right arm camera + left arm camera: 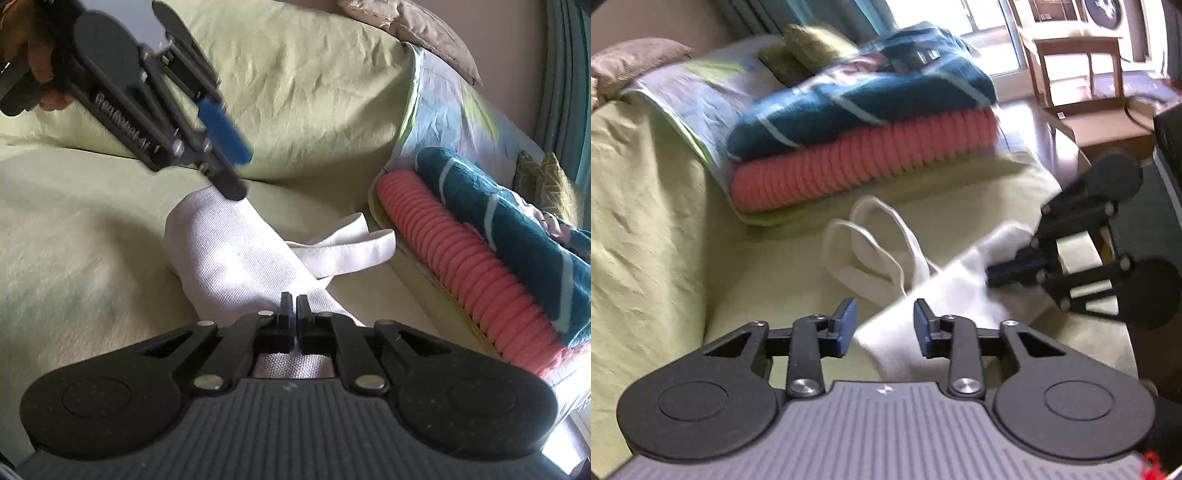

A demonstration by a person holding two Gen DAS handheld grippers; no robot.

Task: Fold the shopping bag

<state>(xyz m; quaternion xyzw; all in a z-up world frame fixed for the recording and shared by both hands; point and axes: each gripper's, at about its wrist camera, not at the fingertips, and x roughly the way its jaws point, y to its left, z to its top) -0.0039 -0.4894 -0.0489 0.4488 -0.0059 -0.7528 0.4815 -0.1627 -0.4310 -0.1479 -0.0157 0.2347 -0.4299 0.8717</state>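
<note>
- Shopping bag [236, 254]: white woven cloth tote, lying crumpled on the green-covered sofa seat [657, 229]; its two strap handles [871, 243] trail loose toward the stack of folded blankets [857, 147], near the stack but not touching it.
- Right gripper [295, 314]: fingers pinched together on the near edge of the bag; cloth shows through the gap behind the jaws.
- Left gripper [884, 326]: fingers spread apart, holding nothing, hovering over the bag's opposite end. In the right wrist view it appears to be just above the fabric; motion blur prevents a firm call on contact.
- Handling judgement: light, limp, no stiffness. It will sag and bunch between grip points and will not hold a crease unless pressed flat. The weave looks coarse, so slip in the blue pads [849, 325] is unlikely.
- Best hold, in my estimate: corners or seamed edges, one per gripper, pulled taut before laying over. Handles should be tucked onto the body first or they will drag.
</note>
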